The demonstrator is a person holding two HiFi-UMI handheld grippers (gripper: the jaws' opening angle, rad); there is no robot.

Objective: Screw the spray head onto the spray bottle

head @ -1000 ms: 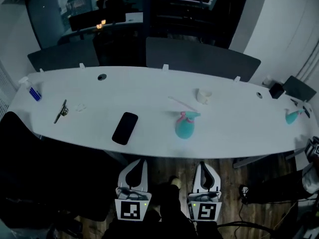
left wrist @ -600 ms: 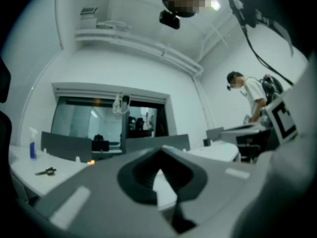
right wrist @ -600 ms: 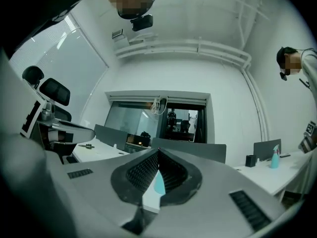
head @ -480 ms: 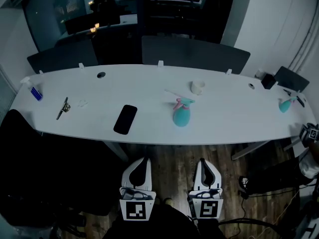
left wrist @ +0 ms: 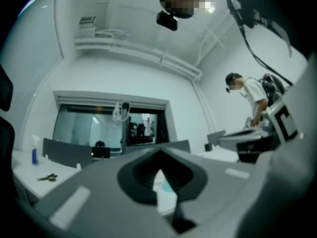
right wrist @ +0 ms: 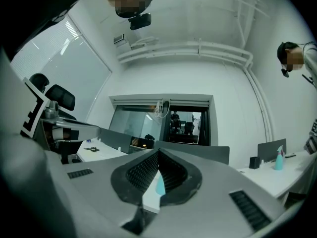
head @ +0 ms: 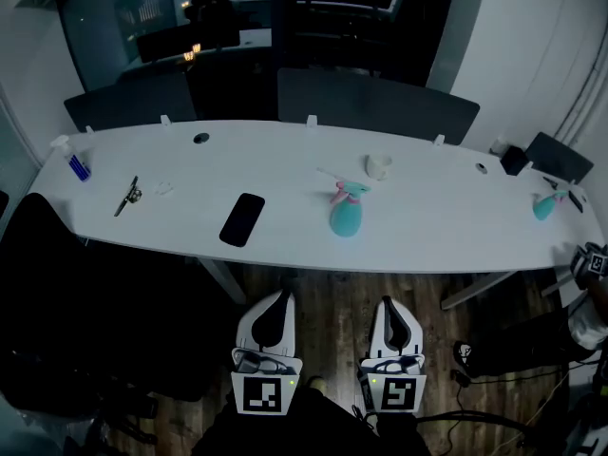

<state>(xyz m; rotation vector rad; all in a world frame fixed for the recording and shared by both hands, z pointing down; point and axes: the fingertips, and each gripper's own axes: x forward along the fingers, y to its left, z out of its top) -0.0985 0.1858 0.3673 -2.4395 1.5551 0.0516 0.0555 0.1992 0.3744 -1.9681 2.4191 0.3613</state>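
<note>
Long white table [head: 437,231] ahead, wood floor [head: 328,297] below. Teal spray bottle [head: 346,222] upright mid-table, pink spray head [head: 343,194] at its top. Black phone [head: 242,219] left of it, white cup [head: 378,166] behind. Left gripper [head: 278,302], right gripper [head: 389,307]: both clenched, empty, side by side over floor, well apart from bottle.
</note>
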